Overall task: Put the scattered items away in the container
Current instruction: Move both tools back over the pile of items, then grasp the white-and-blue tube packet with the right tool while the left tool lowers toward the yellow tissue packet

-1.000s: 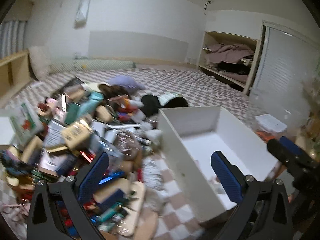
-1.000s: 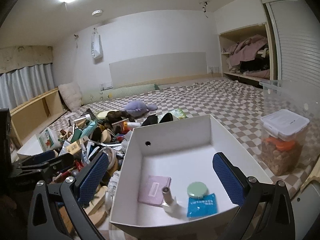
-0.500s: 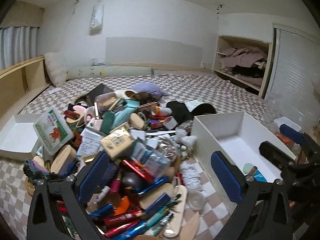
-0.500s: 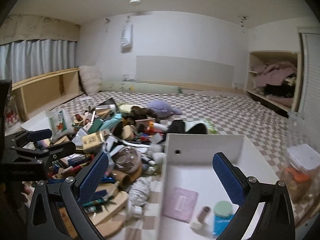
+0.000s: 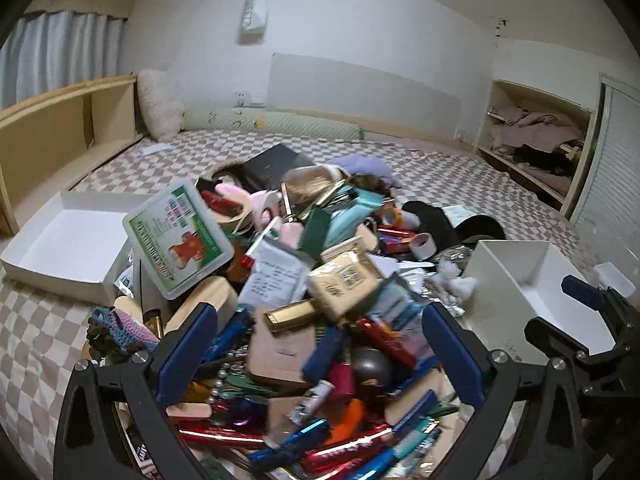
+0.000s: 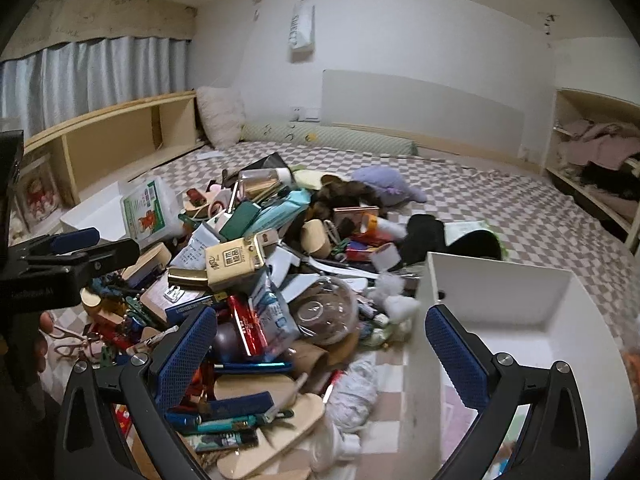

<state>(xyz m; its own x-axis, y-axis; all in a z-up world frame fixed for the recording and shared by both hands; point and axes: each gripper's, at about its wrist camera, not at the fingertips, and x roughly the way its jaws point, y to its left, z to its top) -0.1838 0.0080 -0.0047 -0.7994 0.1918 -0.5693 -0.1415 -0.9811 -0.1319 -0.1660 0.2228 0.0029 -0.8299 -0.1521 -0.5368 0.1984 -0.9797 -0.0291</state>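
Left wrist: left gripper [image 5: 320,360] wide open, empty, poised over the pile [image 5: 304,320] to straddle a pick; box [image 5: 520,276] at 3 o'clock. Right wrist: right gripper [image 6: 320,354] also spread, empty, straddling pile edge and box [image 6: 516,316] at 4 o'clock, ready for drop-offs.

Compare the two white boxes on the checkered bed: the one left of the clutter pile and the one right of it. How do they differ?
The left white box is a shallow tray with low walls; the right white box is much deeper, with tall walls. The left white box shows only a bare floor; the right white box has a small round hole in its far wall. The right gripper hangs partly over the right white box; the left white box has none near it. Both are white, rectangular and open-topped.
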